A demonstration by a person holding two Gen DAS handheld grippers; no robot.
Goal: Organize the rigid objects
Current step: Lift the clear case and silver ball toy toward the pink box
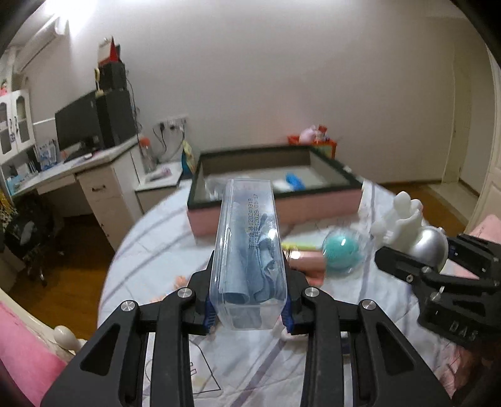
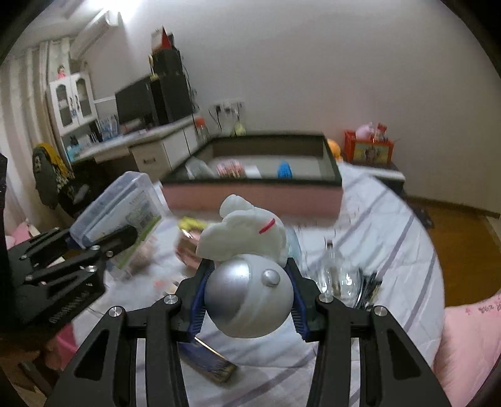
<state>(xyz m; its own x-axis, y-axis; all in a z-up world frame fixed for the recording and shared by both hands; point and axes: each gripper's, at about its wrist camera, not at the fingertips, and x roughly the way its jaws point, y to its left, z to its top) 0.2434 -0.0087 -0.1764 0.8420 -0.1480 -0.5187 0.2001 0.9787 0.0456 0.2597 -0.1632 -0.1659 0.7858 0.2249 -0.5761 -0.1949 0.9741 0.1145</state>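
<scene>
Clear plastic case point(image 1: 249, 256), blue cloth folded inside, held lengthwise above the bed. White figurine on a silver ball base point(image 2: 247, 266), held aloft. Pink open-topped box point(image 1: 275, 200) rests on the bed.

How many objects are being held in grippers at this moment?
2. The left gripper is shut on a clear plastic box with blue cloth inside; the right gripper is shut on a silver-and-white figurine. Both are held above the bed.

My room is dim; a ceiling light point(image 1: 59, 12) flares at the upper left. Fisheye bends the edges into dark corners, and motion blur smears the pink box point(image 2: 253, 194) on my bed.
</scene>
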